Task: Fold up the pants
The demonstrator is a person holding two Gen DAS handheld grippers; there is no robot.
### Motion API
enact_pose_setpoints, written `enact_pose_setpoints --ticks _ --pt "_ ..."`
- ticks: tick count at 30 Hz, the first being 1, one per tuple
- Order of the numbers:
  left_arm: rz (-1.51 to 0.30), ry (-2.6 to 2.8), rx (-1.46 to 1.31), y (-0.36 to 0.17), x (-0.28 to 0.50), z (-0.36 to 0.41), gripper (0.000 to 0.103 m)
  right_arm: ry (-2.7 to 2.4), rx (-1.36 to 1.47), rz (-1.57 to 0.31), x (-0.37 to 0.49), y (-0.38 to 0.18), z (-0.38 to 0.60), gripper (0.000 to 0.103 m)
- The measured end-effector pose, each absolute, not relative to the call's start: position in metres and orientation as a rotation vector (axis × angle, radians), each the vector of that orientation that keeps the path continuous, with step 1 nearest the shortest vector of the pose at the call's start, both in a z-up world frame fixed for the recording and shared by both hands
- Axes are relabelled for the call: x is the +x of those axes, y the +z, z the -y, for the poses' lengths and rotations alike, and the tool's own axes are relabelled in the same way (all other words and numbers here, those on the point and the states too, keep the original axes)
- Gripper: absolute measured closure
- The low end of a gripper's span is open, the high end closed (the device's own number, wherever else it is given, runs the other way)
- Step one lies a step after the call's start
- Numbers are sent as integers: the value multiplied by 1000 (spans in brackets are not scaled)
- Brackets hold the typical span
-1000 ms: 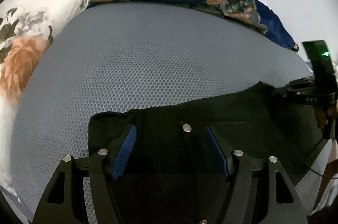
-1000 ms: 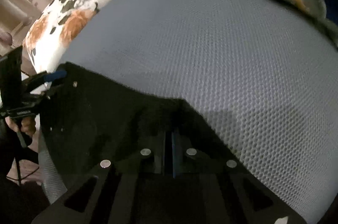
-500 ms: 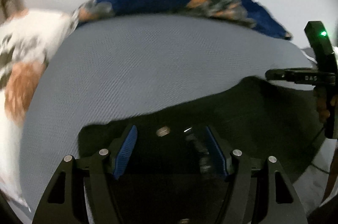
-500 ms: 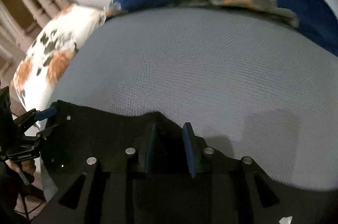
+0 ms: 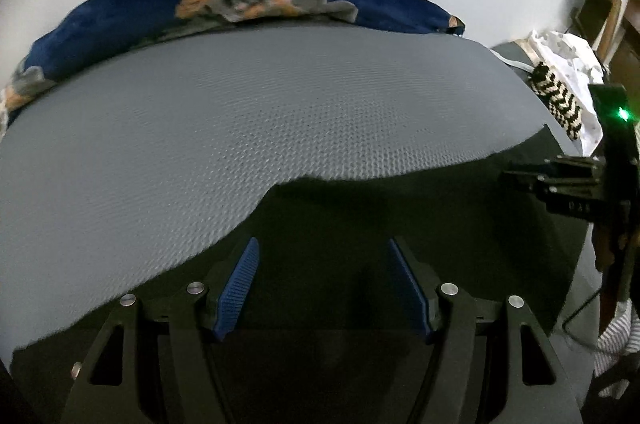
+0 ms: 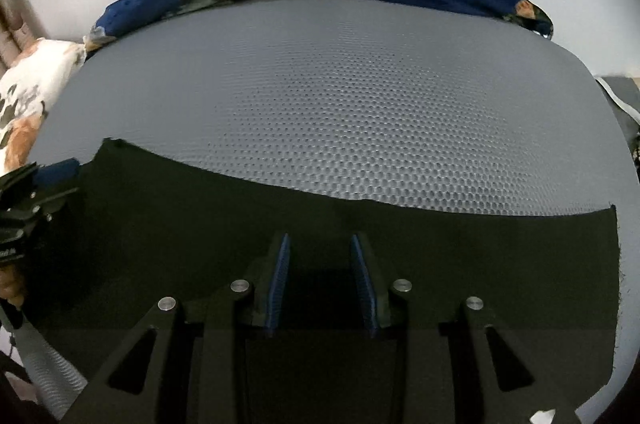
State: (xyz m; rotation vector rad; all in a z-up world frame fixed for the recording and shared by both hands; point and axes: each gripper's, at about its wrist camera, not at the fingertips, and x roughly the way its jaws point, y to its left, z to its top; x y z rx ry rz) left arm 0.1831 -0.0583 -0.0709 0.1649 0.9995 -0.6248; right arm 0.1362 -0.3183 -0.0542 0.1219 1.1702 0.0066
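Black pants (image 5: 360,224) lie spread flat across the near part of a bed covered in a grey honeycomb-textured mat (image 5: 280,104). Their far edge runs as an uneven dark line across the mat, seen in both wrist views (image 6: 280,224).

The left tongs (image 5: 324,256) are released — the two blue-padded fingers (image 5: 238,284) stand wide apart with nothing between them, poised above the dark cloth. Whether the tips touch the fabric cannot be told.

The right tongs (image 6: 320,248) are also released, though with a narrower gap than the left; the blue pads (image 6: 280,272) face each other over the pants and no fabric is pinched between them.

From the left wrist view, the right tongs (image 5: 560,176) appear at the right edge of the pants, a green light glowing on the black body above them. From the right wrist view, the left tongs (image 6: 44,184) sit at the left edge, beside the pants' far left corner.

At the far side of the bed lies a dark blue blanket (image 5: 360,0) with an orange and grey floral print. A white pillow (image 6: 24,96) with orange and dark flowers sits at the far left. To the far right — beyond the mat's edge — a white cloth (image 5: 568,56) and a black-and-white zigzag-patterned item (image 5: 560,100) are heaped.
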Motion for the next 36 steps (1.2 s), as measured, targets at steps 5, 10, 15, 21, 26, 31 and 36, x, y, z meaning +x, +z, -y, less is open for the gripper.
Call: enact_pose_setpoints --ticks 5,10,15,21,26,31,36 --pt "-1052 -551 155 -93 212 69 36 -52 76 -1133 141 -63 330 73" --pt "-1063 -507 115 -98 226 66 36 -150 108 -1104 136 -66 370 68" --pt "-1039 -469 173 -98 226 76 36 -186 132 -1107 131 -66 396 68" --pt "-1052 -414 113 -81 221 66 36 -201 198 -1094 116 -48 419 61" --pt "-997 -408 126 -57 181 45 36 -181 366 -1067 78 -33 476 59" --pt "-1012 -388 91 -46 144 27 36 -159 562 -1106 31 -34 556 58" --pt "-1035 -360 52 -43 116 23 36 -158 656 -1154 1 -44 611 58"
